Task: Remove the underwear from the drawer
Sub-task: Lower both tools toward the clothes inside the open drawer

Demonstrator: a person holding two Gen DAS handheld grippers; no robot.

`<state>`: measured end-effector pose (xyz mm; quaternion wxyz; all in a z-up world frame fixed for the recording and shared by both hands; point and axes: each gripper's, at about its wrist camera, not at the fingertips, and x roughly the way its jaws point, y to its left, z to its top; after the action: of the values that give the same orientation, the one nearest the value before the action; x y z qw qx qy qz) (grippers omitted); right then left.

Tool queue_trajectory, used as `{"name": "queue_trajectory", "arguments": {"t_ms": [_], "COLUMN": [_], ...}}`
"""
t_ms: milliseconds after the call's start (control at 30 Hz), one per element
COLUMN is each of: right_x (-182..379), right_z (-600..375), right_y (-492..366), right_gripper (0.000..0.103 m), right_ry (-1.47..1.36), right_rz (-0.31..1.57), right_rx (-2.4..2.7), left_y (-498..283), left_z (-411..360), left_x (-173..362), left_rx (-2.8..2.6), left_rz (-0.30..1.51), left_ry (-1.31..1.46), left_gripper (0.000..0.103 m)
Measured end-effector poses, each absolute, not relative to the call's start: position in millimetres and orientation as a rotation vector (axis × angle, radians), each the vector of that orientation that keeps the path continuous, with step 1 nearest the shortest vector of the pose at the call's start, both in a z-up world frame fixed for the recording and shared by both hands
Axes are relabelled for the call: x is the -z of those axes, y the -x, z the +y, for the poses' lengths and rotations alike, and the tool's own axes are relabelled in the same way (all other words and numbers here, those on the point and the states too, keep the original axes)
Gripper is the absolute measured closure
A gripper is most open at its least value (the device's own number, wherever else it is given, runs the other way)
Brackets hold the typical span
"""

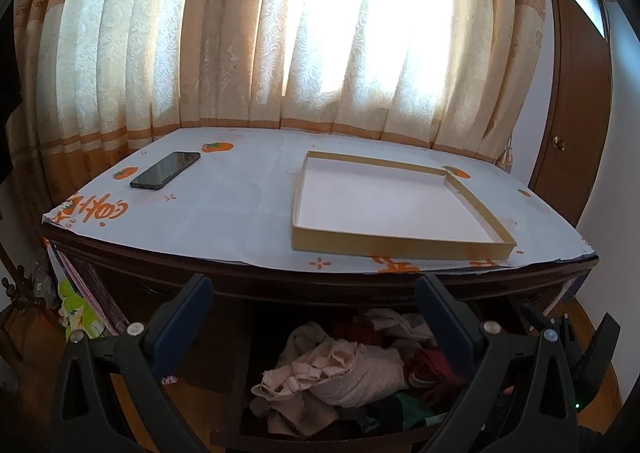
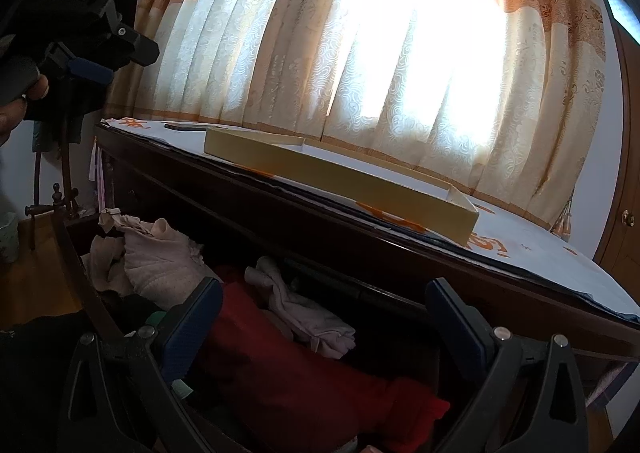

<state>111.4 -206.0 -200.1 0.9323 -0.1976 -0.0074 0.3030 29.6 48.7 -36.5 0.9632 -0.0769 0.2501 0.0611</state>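
Note:
An open drawer [image 1: 240,393] under the dark wooden desk holds a heap of clothes. A pale pink garment [image 1: 340,373] lies on top, with red cloth [image 1: 432,365] beside it. My left gripper [image 1: 314,305] hangs open above the drawer, nothing between its fingers. In the right wrist view my right gripper [image 2: 324,313] is open just over a red garment [image 2: 288,369] and a small pale pink piece [image 2: 312,317]. The quilted pink garment [image 2: 160,265] lies further left. The left gripper's body [image 2: 80,33] shows high at the left, held by a hand.
The desk top carries a white cloth with orange prints [image 1: 224,209], a shallow cardboard box lid [image 1: 396,205] and a black phone [image 1: 166,169]. Curtains [image 1: 280,33] hang behind. A wooden door [image 1: 576,113] stands at the right, and a coat stand [image 2: 60,197] at the left.

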Motion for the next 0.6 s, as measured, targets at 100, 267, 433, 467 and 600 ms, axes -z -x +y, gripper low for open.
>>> {"name": "queue_trajectory", "arguments": {"t_ms": [100,267,433,467,600], "right_x": [201.7,203.3,204.0,203.9,205.8], "right_z": [-206.6,-205.1,-206.2,-206.4,-207.0], "right_y": [-107.6,-102.5,-100.9,-100.5,-95.9], "right_gripper": [0.001,0.001,0.001,0.001,0.001], "right_ry": [0.41,0.425,0.423,0.425,0.434], "right_rz": [-0.019,-0.021,-0.016,-0.016,-0.012], "right_rx": [-0.62,-0.624,-0.633,-0.635,-0.646], "left_y": [-28.2,-26.7,-27.0,-26.5,-26.0], "left_z": [49.5,50.0,49.8,49.2,49.3], "left_x": [35.4,34.5,34.4,34.7,34.5], "left_rx": [-0.124,-0.124,-0.125,-0.124,-0.124], "left_rz": [0.502,0.5,0.504,0.505,0.506], "left_ry": [0.157,0.156,0.149,0.149,0.148], "left_gripper": [0.0,0.0,0.0,0.0,0.0]}}
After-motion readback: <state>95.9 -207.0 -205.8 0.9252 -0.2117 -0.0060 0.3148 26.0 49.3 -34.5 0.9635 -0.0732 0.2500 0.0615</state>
